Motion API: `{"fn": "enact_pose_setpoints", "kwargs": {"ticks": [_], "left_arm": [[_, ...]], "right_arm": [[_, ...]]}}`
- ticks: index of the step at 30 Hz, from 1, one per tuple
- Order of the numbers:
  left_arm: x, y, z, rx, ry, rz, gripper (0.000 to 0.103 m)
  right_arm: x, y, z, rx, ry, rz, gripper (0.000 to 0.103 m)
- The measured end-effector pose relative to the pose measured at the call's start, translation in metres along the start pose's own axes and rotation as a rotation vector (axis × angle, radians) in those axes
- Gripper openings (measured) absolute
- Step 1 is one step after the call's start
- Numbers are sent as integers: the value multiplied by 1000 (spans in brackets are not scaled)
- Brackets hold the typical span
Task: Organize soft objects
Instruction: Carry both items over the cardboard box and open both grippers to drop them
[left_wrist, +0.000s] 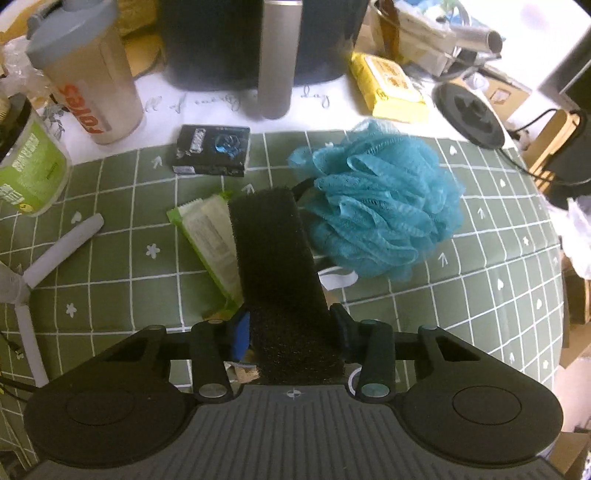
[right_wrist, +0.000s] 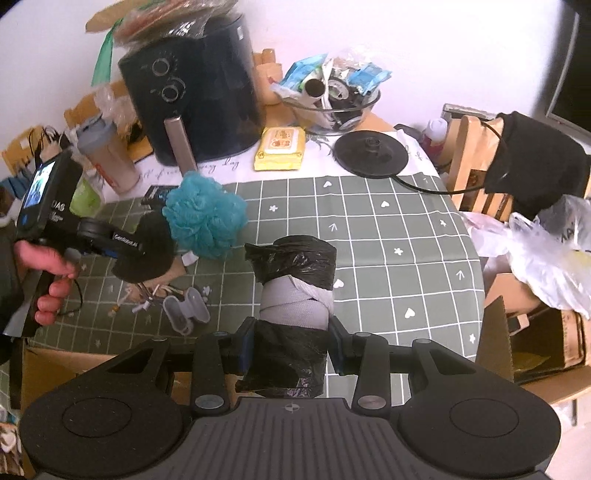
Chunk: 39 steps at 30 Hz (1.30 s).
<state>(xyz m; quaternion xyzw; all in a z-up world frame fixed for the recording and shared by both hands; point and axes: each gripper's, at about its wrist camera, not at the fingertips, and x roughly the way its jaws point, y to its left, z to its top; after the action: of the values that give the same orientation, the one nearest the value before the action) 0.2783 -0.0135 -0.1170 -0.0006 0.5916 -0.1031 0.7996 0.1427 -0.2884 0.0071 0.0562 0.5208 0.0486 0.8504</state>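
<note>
My left gripper (left_wrist: 290, 328) is shut on a long black foam sponge (left_wrist: 277, 258), both pads pressing its sides; the sponge points away over the green checked tablecloth (left_wrist: 480, 258). Just right of the sponge lies a teal mesh bath pouf (left_wrist: 380, 206). The right wrist view shows that pouf (right_wrist: 205, 218) with the sponge (right_wrist: 147, 251) next to it, held by a person's hand (right_wrist: 48, 266). My right gripper (right_wrist: 290, 339) is shut on a grey bandage roll wrapped in black plastic (right_wrist: 295, 288), held above the cloth.
Behind stand a black air fryer (right_wrist: 199, 96), a shaker bottle (left_wrist: 85, 74), a yellow wipes pack (left_wrist: 391, 85), a round black base (right_wrist: 369, 151) and a glass bowl (right_wrist: 332, 107). A green packet (left_wrist: 210, 236) lies under the sponge. Cardboard boxes (right_wrist: 535, 354) sit past the table's right edge.
</note>
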Motion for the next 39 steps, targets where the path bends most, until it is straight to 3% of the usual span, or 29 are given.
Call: {"fn": "enact_pose_setpoints", "kwargs": {"ticks": [12,25,39], "left_arm": [[-45,0,-12,-3,-135,-35,42],[-118,-9,-48,14,-269,-84,42],[-179,-19,-108,3,-306,-111,42]], "right_arm": [[-12,-11,-4,14,-31,64,42],[-22,-1,-8,-37,-30,165,42],[-29,16,-28,-100,21,283,42]]}}
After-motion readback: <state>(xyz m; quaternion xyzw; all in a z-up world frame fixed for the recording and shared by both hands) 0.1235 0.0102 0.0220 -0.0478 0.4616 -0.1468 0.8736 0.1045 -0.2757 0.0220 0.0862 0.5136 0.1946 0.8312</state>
